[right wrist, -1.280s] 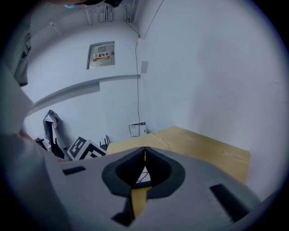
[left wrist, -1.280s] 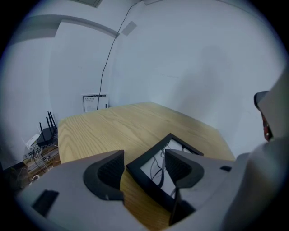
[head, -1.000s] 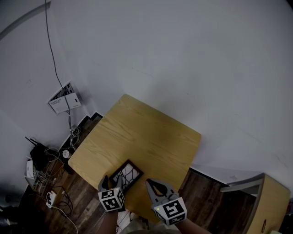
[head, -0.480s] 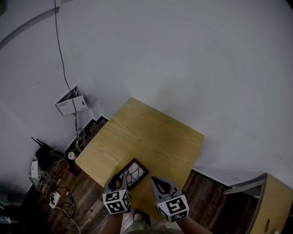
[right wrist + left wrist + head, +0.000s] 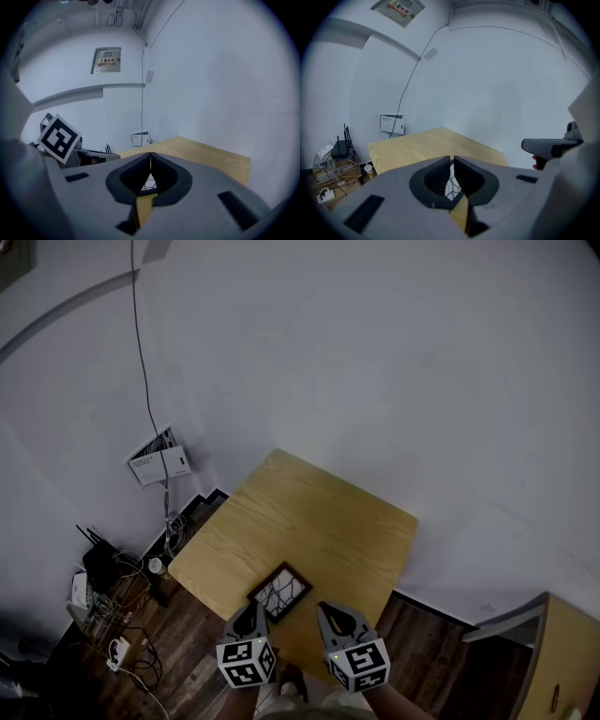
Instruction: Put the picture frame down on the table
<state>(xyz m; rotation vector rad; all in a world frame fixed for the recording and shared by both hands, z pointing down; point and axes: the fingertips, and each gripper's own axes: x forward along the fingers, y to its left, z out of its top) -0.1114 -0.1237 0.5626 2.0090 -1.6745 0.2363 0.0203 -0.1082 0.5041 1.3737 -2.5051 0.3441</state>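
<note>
Head view, left to right: white wall box (image 5: 159,465), wooden table (image 5: 328,521), picture frame (image 5: 279,592) lying flat on it near the front edge, fully on the top as far as I can tell. Left gripper (image 5: 249,617) is just short of the frame's near corner, jaws closed to a thin slit, nothing in them. Right gripper (image 5: 330,617) is beside it, jaws touching, empty. Set-down looks finished, so my call: back both off straight, no sideways sweep, since the frame is close enough to the edge to get knocked off. Writing: wall box print is too small to read. Right gripper view shows a wall sign (image 5: 107,61) with a yellow warning triangle and Chinese characters, not reliably legible.
</note>
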